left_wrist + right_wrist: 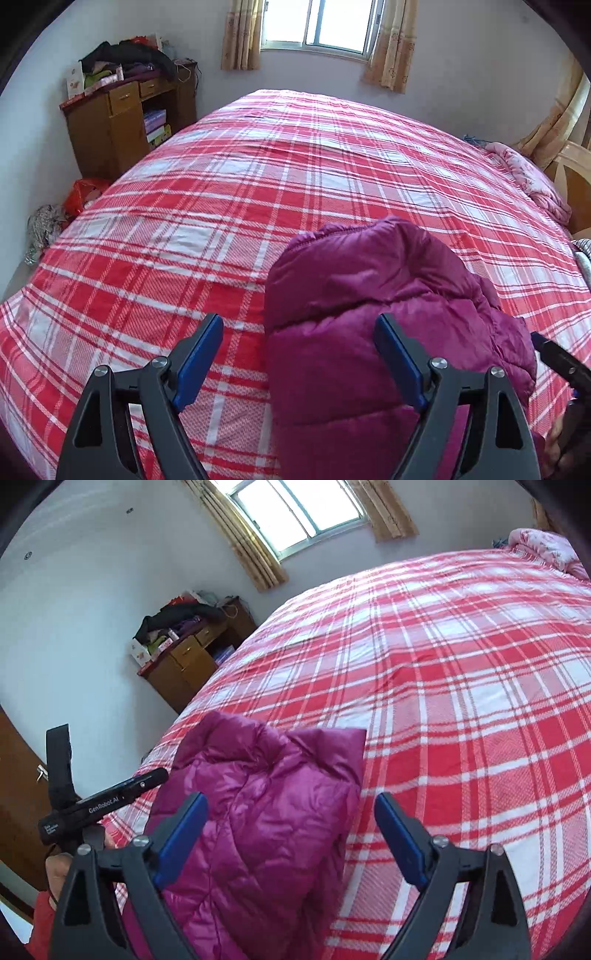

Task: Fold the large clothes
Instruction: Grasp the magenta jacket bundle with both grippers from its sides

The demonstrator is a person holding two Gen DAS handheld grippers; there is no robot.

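The puffy magenta quilted down jacket lies bundled on the red-and-white plaid bed, both grippers' fingers released astride it, probably letting the fold settle

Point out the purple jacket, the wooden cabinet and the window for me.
purple jacket (266, 812): right wrist view, on its quilted upper surface.
wooden cabinet (110, 129): left wrist view, on its front door panel.
window (319, 22): left wrist view, on the bright glass pane.
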